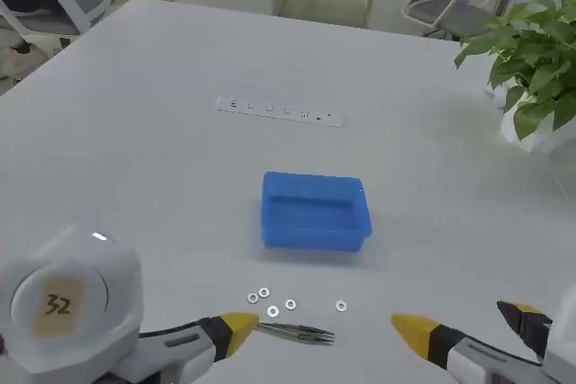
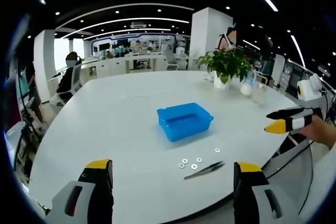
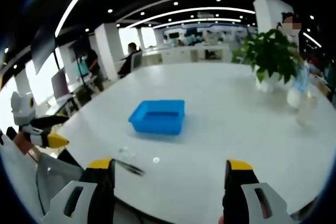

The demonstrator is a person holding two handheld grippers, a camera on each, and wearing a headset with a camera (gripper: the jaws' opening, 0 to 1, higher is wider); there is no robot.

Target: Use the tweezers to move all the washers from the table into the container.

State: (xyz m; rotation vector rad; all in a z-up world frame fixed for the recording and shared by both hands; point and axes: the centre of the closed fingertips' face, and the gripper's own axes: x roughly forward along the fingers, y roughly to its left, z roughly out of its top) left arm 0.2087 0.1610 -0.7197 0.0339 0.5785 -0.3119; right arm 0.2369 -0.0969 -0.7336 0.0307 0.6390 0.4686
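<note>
Washers (image 1: 273, 311) loose on table (image 1: 135, 132), five counted, just on my side of blue container (image 1: 315, 211). Tweezers (image 1: 297, 334) flat on table, just beyond washers from container, lying free. My left gripper (image 2: 172, 166): fingers wide apart, nothing between, left of container, nearer me. My right gripper (image 3: 170, 164): fingers wide apart, empty, right of container, nearer me. Power strip (image 1: 279, 111) beyond container. Plant (image 1: 531, 60) far right of it.
</note>
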